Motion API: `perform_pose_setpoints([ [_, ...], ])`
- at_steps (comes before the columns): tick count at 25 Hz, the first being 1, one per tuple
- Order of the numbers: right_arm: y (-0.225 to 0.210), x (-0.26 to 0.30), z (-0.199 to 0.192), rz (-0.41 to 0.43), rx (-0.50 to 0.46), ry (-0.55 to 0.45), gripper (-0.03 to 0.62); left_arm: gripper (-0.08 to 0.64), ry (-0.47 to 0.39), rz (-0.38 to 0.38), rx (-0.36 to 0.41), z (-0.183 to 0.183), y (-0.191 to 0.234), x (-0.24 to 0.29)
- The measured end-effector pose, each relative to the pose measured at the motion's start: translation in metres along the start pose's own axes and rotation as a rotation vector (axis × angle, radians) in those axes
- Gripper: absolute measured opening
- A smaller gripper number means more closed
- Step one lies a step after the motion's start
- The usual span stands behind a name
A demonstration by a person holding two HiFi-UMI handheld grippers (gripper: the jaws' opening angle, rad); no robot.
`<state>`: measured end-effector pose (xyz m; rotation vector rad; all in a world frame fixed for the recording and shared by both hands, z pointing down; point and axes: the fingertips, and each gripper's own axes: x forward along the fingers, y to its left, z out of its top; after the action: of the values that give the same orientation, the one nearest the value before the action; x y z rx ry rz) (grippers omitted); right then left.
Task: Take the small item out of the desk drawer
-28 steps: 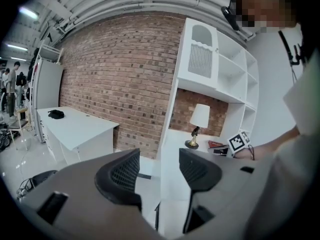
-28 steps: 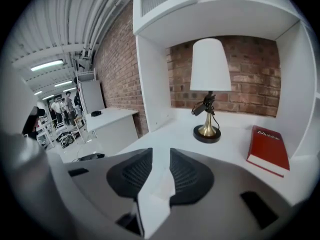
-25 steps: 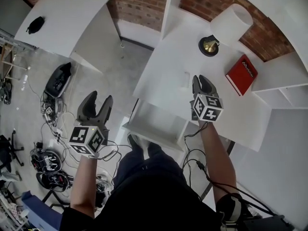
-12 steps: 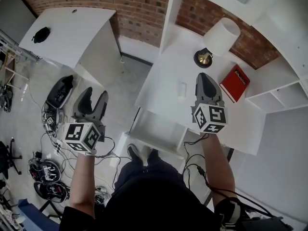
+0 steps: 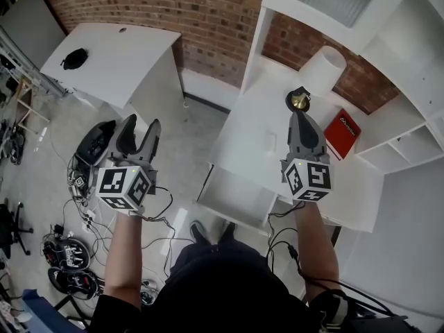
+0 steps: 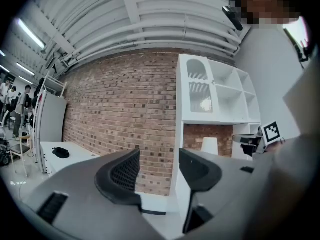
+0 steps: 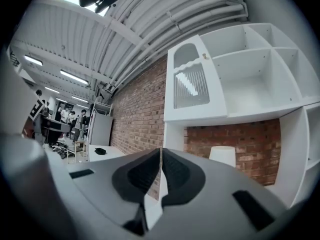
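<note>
white desk [image 5: 253,109] against a brick wall [image 5: 208,19], drawer [image 5: 236,193] open below. the small item [image 5: 270,141] lies on the desk, likely light and slippery, best pinched by an edge. it looks flat and white, possibly a card. right gripper [image 7: 160,159] closed on nothing. left gripper [image 6: 159,160] jaws apart, empty.

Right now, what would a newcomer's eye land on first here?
The two grippers held up in the foreground of the head view: the left gripper, jaws apart, over the cluttered floor, and the right gripper, jaws together, over the white desk. Next, the red book at the desk's right, near the lamp, and the open drawer at its near edge.
</note>
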<state>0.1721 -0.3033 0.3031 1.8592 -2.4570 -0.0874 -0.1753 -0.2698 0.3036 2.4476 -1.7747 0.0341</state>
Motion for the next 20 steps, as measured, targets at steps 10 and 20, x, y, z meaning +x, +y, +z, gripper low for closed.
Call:
perform_pose_setpoints([
  [10, 0.016, -0.010, 0.026, -0.046, -0.011, -0.032, 0.013, 0.242, -0.068, 0.004, 0.039, 0.029, 0.024, -0.002],
  [20, 0.039, -0.010, 0.042, -0.057, -0.067, -0.049, 0.012, 0.242, -0.092, -0.015, 0.025, 0.036, 0.040, -0.008],
])
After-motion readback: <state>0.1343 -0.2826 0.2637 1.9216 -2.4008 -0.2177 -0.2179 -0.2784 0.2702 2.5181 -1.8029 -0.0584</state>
